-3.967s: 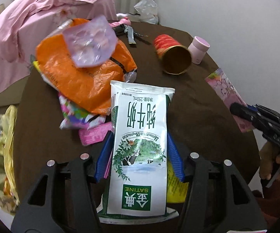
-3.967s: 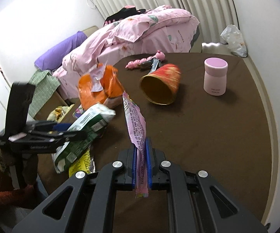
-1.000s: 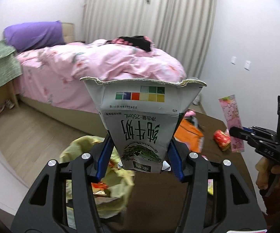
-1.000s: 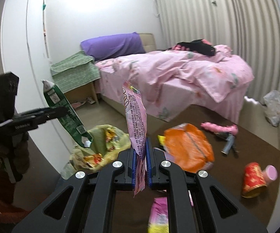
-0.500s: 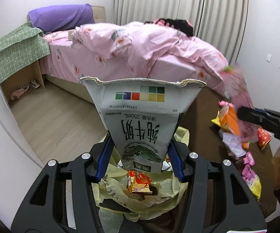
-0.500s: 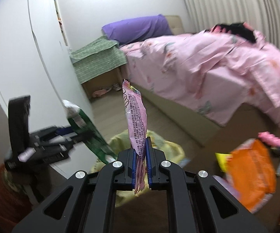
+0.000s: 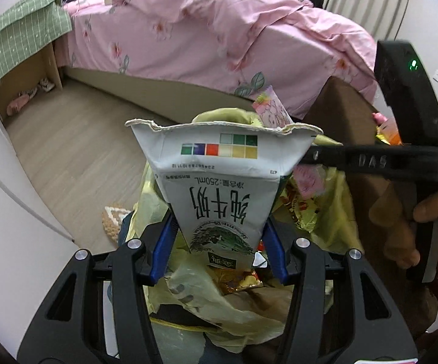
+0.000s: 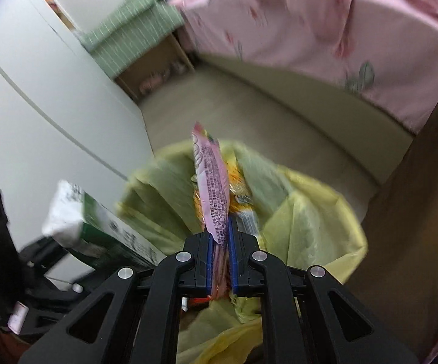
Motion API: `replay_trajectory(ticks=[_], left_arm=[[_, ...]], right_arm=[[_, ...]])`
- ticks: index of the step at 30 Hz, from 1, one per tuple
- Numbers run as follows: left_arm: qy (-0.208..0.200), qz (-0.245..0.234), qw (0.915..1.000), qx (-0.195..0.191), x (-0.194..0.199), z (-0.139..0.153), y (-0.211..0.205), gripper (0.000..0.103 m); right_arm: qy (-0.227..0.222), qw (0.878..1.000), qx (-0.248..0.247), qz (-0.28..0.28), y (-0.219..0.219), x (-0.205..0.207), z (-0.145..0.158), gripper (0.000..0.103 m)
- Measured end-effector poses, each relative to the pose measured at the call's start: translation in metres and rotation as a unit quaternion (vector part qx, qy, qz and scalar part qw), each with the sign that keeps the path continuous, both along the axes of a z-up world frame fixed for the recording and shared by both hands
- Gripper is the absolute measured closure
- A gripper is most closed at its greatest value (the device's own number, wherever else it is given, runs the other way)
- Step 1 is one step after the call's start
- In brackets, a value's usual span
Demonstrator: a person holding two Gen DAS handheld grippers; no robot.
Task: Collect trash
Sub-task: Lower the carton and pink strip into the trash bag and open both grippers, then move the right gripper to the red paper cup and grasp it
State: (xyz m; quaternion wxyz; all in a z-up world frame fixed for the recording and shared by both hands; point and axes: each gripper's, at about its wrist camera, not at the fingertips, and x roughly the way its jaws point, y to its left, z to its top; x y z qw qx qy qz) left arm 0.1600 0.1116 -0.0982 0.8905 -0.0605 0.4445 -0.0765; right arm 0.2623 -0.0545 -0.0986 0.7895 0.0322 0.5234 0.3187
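Note:
My left gripper (image 7: 219,245) is shut on a white and green milk carton (image 7: 222,182) and holds it above the open yellow trash bag (image 7: 206,300). My right gripper (image 8: 220,242) is shut on a pink snack wrapper (image 8: 212,188) and holds it over the same yellow bag (image 8: 303,227). In the left wrist view the right gripper (image 7: 313,154) reaches in from the right, its pink wrapper (image 7: 272,113) showing behind the carton. In the right wrist view the carton (image 8: 97,227) is at lower left. Wrappers lie inside the bag.
A bed with a pink floral cover (image 7: 219,30) stands behind. The brown table (image 7: 337,106) is on the right beside the bag. Wooden floor (image 7: 73,151) lies to the left, with a white cabinet door (image 8: 36,106) close by.
Both grippers have moved down and closer over the yellow bag. The right gripper with the pink wrapper has come in next to the carton.

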Motion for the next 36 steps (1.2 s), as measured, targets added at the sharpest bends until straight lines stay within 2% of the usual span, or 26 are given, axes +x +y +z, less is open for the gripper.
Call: replay_trajectory(ticks=[7,13,15,17,18,20,21,22,25,32,34,36], left_arm=[[0.004,0.000,0.9999,-0.009,0.010,-0.012,0.005,0.053],[-0.018,-0.011,0.9987,-0.047,0.010,0.007,0.006,0.053],[-0.025,-0.016,0.9983,-0.050,0.010,0.014,0.004,0.048],[-0.035,-0.015,0.9977,-0.056,0.009,0.026,0.004,0.036],[-0.039,-0.013,0.9975,-0.058,0.009,0.031,0.004,0.034],[-0.047,-0.008,0.9971,-0.059,0.008,0.043,0.003,0.031],[-0.052,-0.004,0.9970,-0.057,0.007,0.049,0.003,0.031],[-0.057,-0.001,0.9968,-0.055,0.006,0.054,0.002,0.031],[-0.074,0.015,0.9959,-0.049,0.001,0.070,0.002,0.031],[-0.115,0.024,0.9921,-0.044,-0.019,0.104,-0.012,0.030],[-0.129,0.019,0.9906,-0.042,-0.028,0.112,-0.024,0.030],[-0.142,0.010,0.9889,-0.043,-0.035,0.117,-0.037,0.029]], right_arm=[[0.010,1.000,-0.016,0.019,0.001,-0.011,-0.013,0.093],[-0.029,0.999,-0.034,0.026,-0.009,-0.033,-0.003,0.092],[-0.032,0.999,-0.026,0.026,-0.013,-0.036,-0.001,0.092],[-0.032,0.999,-0.019,0.021,-0.018,-0.039,0.000,0.092],[-0.033,0.999,-0.018,0.017,-0.020,-0.040,0.001,0.090],[-0.039,0.999,-0.015,0.013,-0.023,-0.043,0.003,0.077],[-0.041,0.999,-0.007,0.012,-0.026,-0.045,0.004,0.065],[-0.044,0.999,0.003,0.012,-0.029,-0.048,0.008,0.058],[-0.058,0.998,0.009,0.015,-0.033,-0.054,0.016,0.053],[-0.086,0.996,0.011,-0.012,-0.067,-0.077,0.046,0.049],[-0.109,0.994,0.005,-0.024,-0.088,-0.091,0.058,0.040],[-0.132,0.991,-0.006,-0.025,-0.104,-0.104,0.067,0.038]])
